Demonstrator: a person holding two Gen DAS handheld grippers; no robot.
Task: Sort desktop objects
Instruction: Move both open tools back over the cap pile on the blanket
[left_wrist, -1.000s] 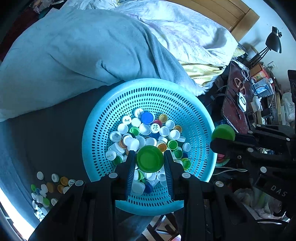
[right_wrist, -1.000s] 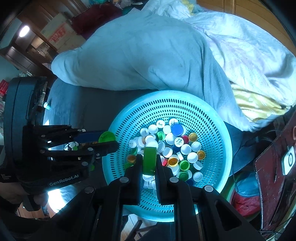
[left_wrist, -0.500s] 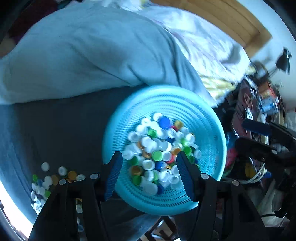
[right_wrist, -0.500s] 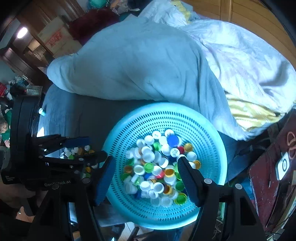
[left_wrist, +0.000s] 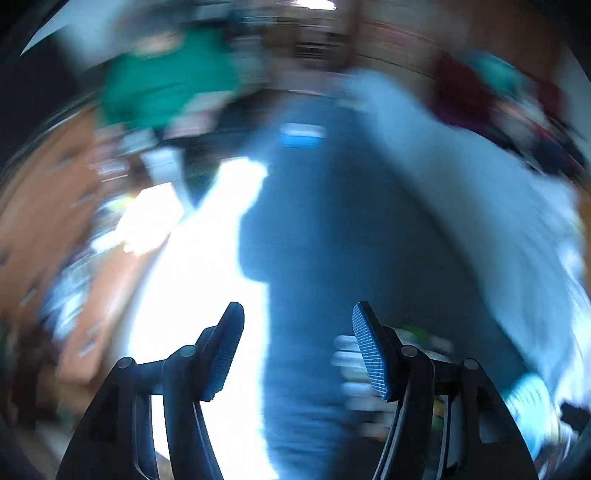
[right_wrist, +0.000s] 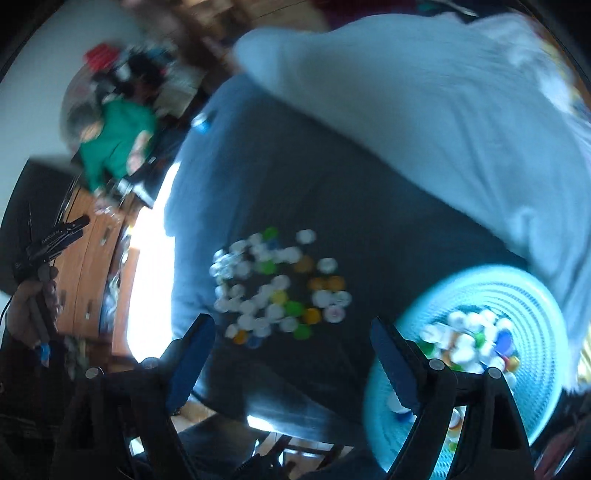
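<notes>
The basket at the near right is light turquoise with a perforated pattern. Loose caps on the dark grey-blue bed sheet are white, green, orange, yellow and blue. The far duvet is pale blue.

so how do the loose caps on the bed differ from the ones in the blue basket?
The loose caps lie spread thin on the dark sheet; the basket caps are heaped. The loose caps lie ahead of the right gripper; the basket sits off to its right. Both mix white, green and orange.
</notes>
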